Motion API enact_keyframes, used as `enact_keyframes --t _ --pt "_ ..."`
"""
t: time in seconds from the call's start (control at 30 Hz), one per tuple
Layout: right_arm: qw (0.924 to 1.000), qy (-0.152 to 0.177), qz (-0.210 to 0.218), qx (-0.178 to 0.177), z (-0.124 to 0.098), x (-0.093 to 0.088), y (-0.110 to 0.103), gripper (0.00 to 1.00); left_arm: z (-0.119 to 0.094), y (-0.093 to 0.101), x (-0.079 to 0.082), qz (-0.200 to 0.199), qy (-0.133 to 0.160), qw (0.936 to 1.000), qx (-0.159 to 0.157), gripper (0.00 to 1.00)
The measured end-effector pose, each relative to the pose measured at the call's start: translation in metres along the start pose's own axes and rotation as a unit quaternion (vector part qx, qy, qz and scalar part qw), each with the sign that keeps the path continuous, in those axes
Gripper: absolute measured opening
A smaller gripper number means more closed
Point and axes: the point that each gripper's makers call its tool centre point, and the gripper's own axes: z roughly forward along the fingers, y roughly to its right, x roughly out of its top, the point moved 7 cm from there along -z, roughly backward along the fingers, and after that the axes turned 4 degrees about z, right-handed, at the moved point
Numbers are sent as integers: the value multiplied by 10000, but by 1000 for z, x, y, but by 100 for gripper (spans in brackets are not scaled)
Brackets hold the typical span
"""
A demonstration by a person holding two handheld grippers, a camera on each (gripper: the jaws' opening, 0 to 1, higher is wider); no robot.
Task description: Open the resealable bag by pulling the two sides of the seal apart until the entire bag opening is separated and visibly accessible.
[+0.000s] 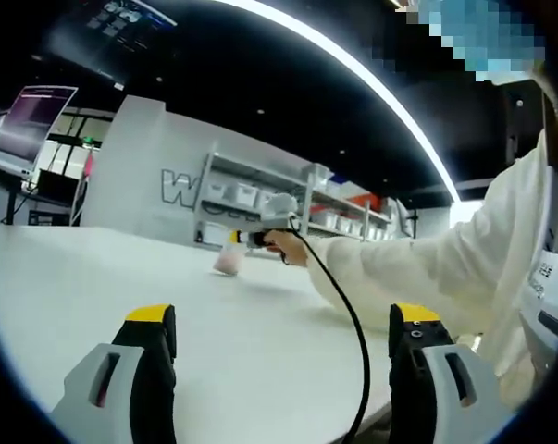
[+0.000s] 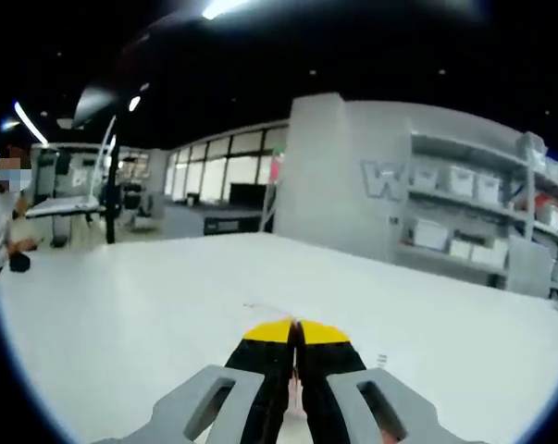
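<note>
White table (image 1: 93, 277); bag (image 2: 294, 407) seemingly pinched between right jaws.

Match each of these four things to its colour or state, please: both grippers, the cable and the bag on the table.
Things:
1. left gripper
2. right gripper
3. cable
4. bag

Colour or state:
A. black
B. jaws pressed together
C. pinkish
D. jaws wide apart

Pairs: 1-D, 2-B, 3-A, 4-C. The bag sits at the right gripper's tip, apparently pinched.
</note>
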Motion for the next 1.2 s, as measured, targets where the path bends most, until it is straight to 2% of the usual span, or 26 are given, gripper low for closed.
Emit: enact_keyframes --t 0.2,0.5,0.6,0.7,0.87,1.0,1.2 --pt "9983 -94 -576 5 3 -4 -9 0 0 -1 0 16 -12 10000 9 95" --pt "9957 -261 -872 159 10 -10 -25 0 -1 -1 0 4 -6 10000 6 95" --pt "9957 -354 -813 279 8 -15 -30 0 -1 -1 0 0 6 10000 11 95" --pt "9949 -602 -554 597 8 -26 -40 0 0 0 0 4 16 10000 3 95" --pt "9916 -841 -540 819 12 -40 -52 0 0 -1 1 -4 14 10000 -1 95" --pt "9900 -971 -573 850 12 -48 -56 0 0 -1 1 -36 14 10000 -1 95" --pt "9890 -1013 -553 921 11 -49 -56 2 0 0 0 -50 14 10000 4 95"
